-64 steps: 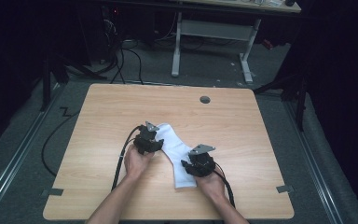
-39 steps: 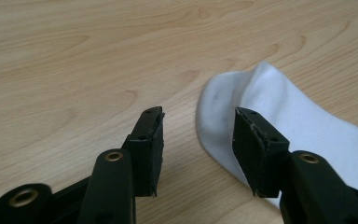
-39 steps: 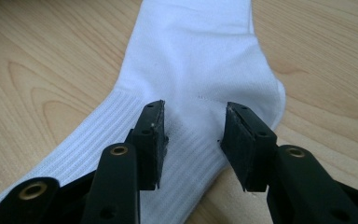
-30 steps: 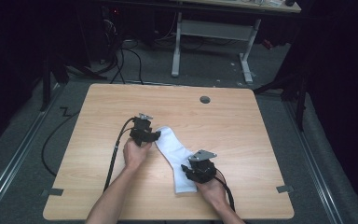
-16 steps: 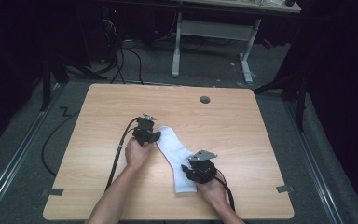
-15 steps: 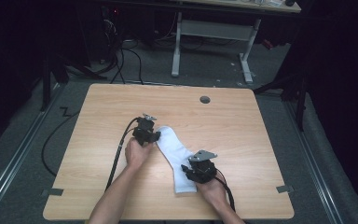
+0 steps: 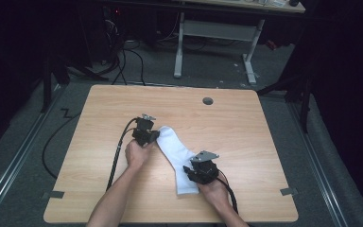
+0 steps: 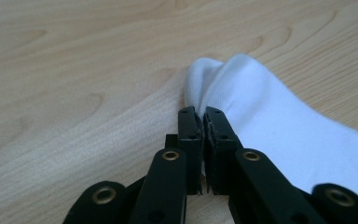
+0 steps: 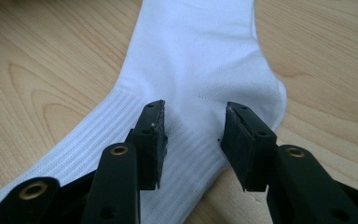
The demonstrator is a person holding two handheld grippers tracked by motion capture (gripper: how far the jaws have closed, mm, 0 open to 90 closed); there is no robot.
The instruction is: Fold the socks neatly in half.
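A white sock (image 7: 177, 153) lies flat on the wooden table (image 7: 246, 127), running diagonally from the toe at upper left to the ribbed cuff at lower right. My left gripper (image 7: 153, 137) is at the toe end. Its jaws have just been closing, and in the left gripper view they (image 8: 200, 112) stand together, pinching the puckered toe edge of the sock (image 8: 270, 121). My right gripper (image 7: 189, 172) rests on the cuff end. In the right gripper view its jaws (image 9: 193, 109) stand apart over the sock (image 9: 200, 56) near the heel, with fabric under them.
A round cable hole (image 7: 208, 100) sits near the table's far edge. A black cable (image 7: 118, 151) trails from the left gripper toward the front edge. Tape marks (image 7: 53, 194) sit at the front corners. Another desk's white legs (image 7: 212, 33) stand beyond the table.
The left gripper shifted slightly toward the sock's toe end and its jaws came together there. The sock lies more stretched out than two seconds ago. The right gripper stayed put.
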